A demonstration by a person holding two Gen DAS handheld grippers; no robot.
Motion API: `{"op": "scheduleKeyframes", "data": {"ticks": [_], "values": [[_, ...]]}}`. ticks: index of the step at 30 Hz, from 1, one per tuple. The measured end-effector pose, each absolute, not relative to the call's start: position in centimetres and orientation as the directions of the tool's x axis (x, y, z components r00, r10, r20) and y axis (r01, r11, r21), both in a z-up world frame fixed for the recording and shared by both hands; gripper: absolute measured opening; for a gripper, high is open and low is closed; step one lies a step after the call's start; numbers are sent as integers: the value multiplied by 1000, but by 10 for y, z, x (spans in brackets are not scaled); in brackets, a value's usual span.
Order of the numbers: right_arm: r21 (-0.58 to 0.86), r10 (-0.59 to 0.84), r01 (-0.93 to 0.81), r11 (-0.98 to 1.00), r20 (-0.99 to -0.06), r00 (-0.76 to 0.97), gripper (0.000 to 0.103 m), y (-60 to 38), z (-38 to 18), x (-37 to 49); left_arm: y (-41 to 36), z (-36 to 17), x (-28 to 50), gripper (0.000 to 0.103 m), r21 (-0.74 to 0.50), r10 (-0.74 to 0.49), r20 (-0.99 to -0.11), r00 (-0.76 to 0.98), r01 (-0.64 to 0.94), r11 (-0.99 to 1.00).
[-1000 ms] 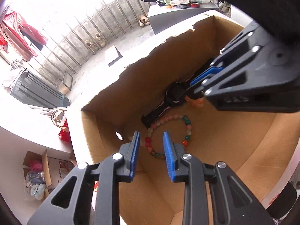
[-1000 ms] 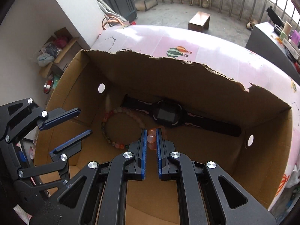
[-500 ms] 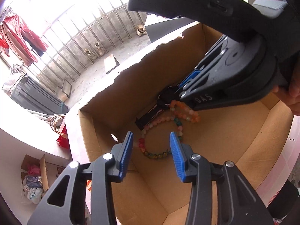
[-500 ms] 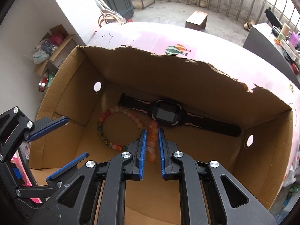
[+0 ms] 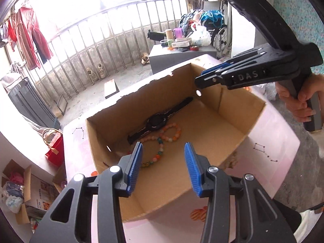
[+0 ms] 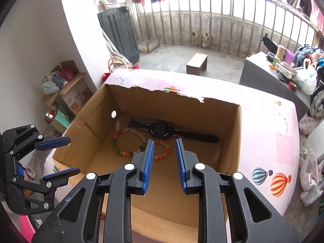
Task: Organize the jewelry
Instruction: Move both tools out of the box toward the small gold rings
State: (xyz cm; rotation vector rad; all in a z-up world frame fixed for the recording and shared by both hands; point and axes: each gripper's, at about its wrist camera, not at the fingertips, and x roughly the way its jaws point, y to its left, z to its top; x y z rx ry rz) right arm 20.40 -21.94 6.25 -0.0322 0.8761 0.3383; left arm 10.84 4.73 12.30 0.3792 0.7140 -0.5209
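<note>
Placement step appears complete: orange bracelet [image 6: 162, 151], multicoloured bracelet [image 6: 125, 141] and watch [image 6: 162, 130] lie mid-frame in the cardboard box [image 6: 232, 133]; right gripper [image 6: 164, 162], jaws just opening, and left gripper [image 5: 162, 168] are parted, empty, seemingly clear of the box; next, locate any remaining jewelry.

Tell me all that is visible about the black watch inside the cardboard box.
The black watch lies flat on the floor of the cardboard box, along the far wall, strap stretched out straight on both sides. Its case is squarish with rounded corners and a dark screen facing up. The strap looks like rubber or plastic, with pale markings near the case. The orange bead bracelet lies right beside the case, perhaps touching it. No gripper touches the watch.
</note>
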Motion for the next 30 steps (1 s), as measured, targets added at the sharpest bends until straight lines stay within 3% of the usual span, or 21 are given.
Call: {"op": "scheduleKeyframes", "data": {"ticks": [5,10,14,18,30], "values": [[186,324,-271,945,-653,685,28,-261,64,127,51,107,67,42,-1,-423,-691,586,585,811],[230,302,-198,953,-657,690,28,-282,27,88,43,71,64,42,-149,-470,-713,521,542,827],[263,317,-182,948,-700,640,29,-279,-6,84,34,43,72,42,-87,-403,-734,546,513,854],[286,325,-165,944,-724,608,29,-276,-25,93,31,28,84,41,-111,-402,-740,540,491,864],[281,319,-162,946,-721,615,29,-255,-35,104,37,22,93,41,-97,-388,-718,579,468,878]]}}
